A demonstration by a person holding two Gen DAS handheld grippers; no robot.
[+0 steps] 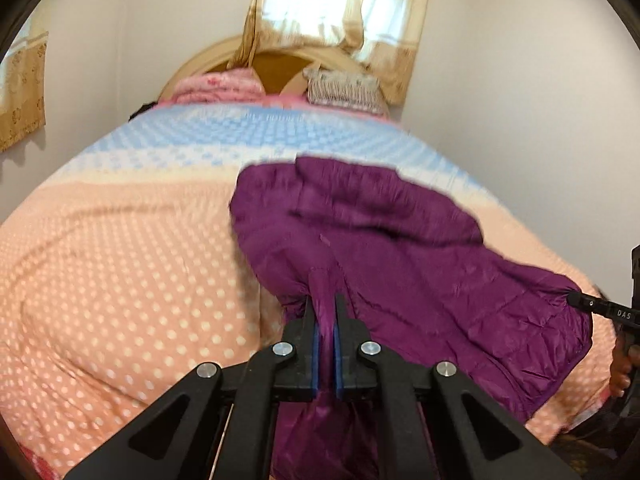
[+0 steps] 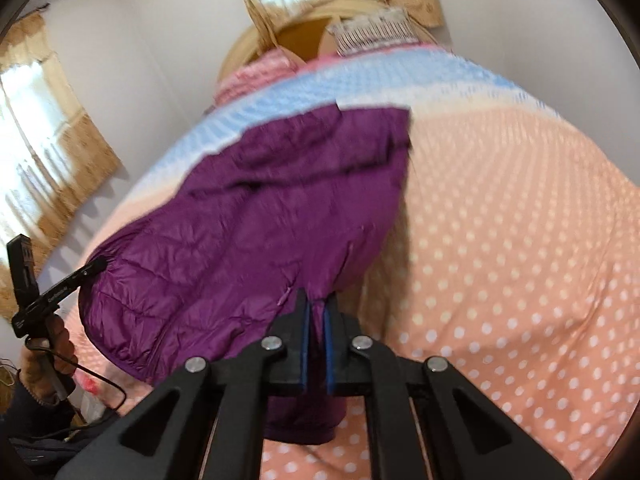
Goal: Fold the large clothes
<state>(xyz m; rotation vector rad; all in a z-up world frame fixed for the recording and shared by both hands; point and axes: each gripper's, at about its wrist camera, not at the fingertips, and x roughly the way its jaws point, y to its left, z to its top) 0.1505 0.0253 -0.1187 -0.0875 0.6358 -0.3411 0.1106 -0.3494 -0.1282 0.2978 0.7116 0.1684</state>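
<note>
Left gripper (image 1: 325, 300): jaws nearly together, blue pads clamped on a pinch of the purple puffer jacket (image 1: 380, 240), bottom centre of the left wrist view. Fabric bunches between the pads and hangs below them.

Right gripper (image 2: 316, 300): same state, narrow, pinching another bunch of the jacket's edge at bottom centre of its own view.

View differences:
- Left wrist view shows the right gripper's fingertip biting the jacket's far corner at the right edge of frame, with part of a hand (image 1: 622, 364) below it.
- Right wrist view shows the left gripper at lower left, tip at the jacket's corner, held by a hand (image 2: 48, 360) with a dark sleeve and a black cable (image 2: 100, 380) trailing from it.
- A curtained window (image 2: 48, 140) at mid left appears large only in the right wrist view; in the left wrist view only a sliver shows at upper left.
- Both show the rounded wooden headboard (image 1: 224, 56), a patterned pillow (image 1: 344, 88) and a curtain (image 1: 340, 0) top centre.

Jacket: shiny quilted purple, creased, blurred. The near edge is raised off the bed between the two grippers; the far end lies on the polka-dot bedspread (image 1: 100, 280), reaching the blue band of the spread. The held edge runs across frame, gripper to gripper; the body extends away toward the headboard.
</note>
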